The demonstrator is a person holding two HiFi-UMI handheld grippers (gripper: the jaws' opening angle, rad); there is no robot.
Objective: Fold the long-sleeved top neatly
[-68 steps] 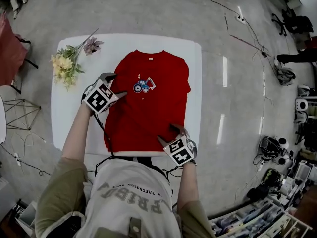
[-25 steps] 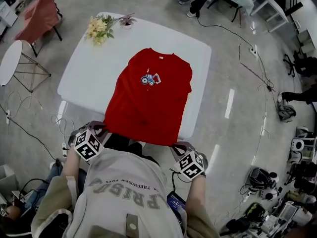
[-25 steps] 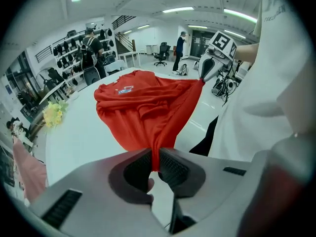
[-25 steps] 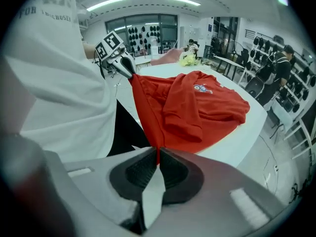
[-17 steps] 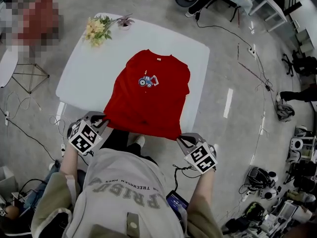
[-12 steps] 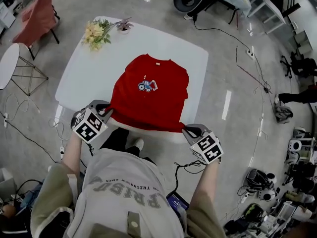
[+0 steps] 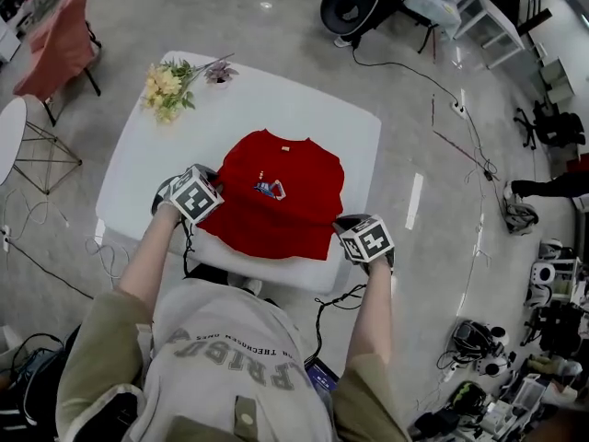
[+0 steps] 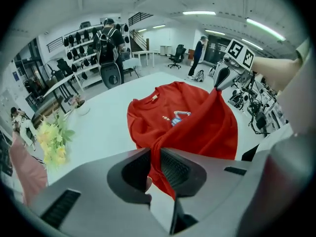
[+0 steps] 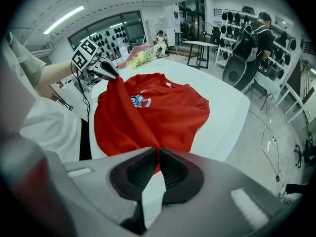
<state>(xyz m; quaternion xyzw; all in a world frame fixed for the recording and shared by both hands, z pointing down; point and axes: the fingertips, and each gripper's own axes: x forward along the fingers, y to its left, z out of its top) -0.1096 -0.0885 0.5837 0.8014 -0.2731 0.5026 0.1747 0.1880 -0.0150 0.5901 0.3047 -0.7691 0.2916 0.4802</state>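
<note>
The red long-sleeved top (image 7: 281,191) with a small vehicle print lies on the white table (image 7: 129,182), collar at the far side. Its near hem is raised and doubled back over the body. My left gripper (image 7: 213,191) is shut on the hem's left corner, with red cloth pinched between the pads (image 8: 154,154). My right gripper (image 7: 339,226) is shut on the right corner, a thin fold of cloth showing in its jaws (image 9: 158,154). Each gripper view shows the other gripper, the right gripper (image 8: 220,78) and the left gripper (image 9: 106,70), holding up a peak of fabric.
A bunch of yellow flowers (image 7: 166,86) and a small plant (image 7: 219,70) lie at the table's far left corner. A black chair (image 7: 354,3) stands beyond the table, a white stool (image 7: 9,132) at the left. Cables run across the floor on the right.
Both grippers have moved from beyond the table's near edge in over the table, carrying the hem toward the collar. The visible stretch of the top has grown shorter.
</note>
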